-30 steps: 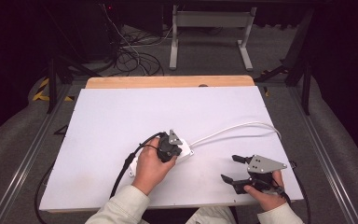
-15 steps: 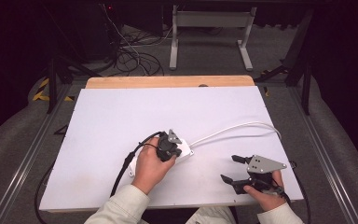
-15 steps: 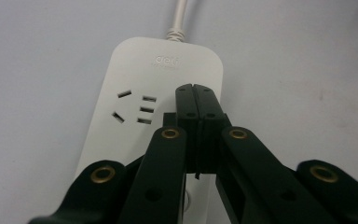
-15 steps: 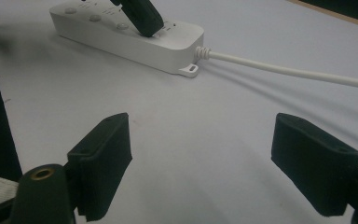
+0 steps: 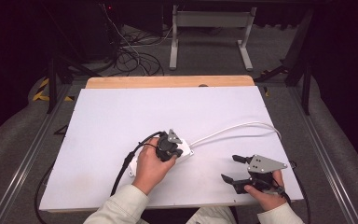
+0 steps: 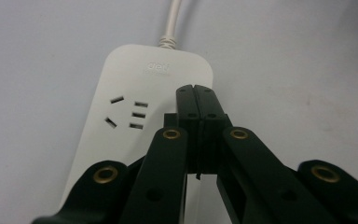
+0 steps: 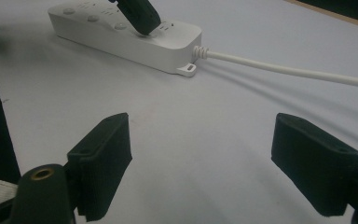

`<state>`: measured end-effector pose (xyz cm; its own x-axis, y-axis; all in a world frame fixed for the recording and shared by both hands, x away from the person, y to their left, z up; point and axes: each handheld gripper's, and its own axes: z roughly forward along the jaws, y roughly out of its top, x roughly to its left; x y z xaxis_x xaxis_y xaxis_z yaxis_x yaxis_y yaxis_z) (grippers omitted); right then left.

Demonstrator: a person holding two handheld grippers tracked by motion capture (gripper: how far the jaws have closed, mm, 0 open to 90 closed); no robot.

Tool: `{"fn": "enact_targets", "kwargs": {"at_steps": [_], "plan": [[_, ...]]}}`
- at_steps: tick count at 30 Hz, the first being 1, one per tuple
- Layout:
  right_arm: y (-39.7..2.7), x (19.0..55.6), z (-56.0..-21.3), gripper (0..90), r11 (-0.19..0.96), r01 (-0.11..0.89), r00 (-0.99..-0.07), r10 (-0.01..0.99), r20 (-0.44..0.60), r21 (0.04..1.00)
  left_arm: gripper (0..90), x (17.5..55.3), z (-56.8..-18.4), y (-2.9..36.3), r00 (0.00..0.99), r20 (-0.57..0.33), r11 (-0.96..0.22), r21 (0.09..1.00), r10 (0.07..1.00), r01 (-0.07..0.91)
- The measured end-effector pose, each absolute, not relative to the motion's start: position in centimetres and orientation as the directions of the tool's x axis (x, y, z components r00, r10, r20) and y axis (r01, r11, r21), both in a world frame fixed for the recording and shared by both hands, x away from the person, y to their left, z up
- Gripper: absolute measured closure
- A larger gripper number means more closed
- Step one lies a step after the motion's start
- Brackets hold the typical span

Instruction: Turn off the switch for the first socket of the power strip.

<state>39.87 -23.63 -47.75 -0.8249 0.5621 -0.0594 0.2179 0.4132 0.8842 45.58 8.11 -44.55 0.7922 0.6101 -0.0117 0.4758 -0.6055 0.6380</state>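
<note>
Faintly, a pale embossed "deli" logo can be read on the white power strip (image 6: 140, 112), near the end where its white cord (image 6: 172, 18) enters. That strip lies flat on the white worktop (image 5: 121, 116), near the front middle, its long axis running diagonally, cord end pointing right and away. Above it the left tool (image 6: 196, 93) presses down with jaws closed together, empty. Well apart, the right tool (image 7: 200, 158) hovers with jaws spread wide.

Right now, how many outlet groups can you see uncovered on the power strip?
1 on the power strip: a five-slot group left of the left gripper's shut fingers, near the cord end. More may be hidden beneath the gripper.
</note>
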Motion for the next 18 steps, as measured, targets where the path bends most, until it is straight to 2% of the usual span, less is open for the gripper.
{"fn": "enact_targets", "kwargs": {"at_steps": [18], "plan": [[-23.7, 39.9, -47.8, 20.3, 0.414, 0.219, -0.823, 0.564, -0.06, 0.884, 90.0, 42.9, -40.9, 9.8, 0.819, -0.017, -0.544, 0.74, 0.574, 0.396]]}}
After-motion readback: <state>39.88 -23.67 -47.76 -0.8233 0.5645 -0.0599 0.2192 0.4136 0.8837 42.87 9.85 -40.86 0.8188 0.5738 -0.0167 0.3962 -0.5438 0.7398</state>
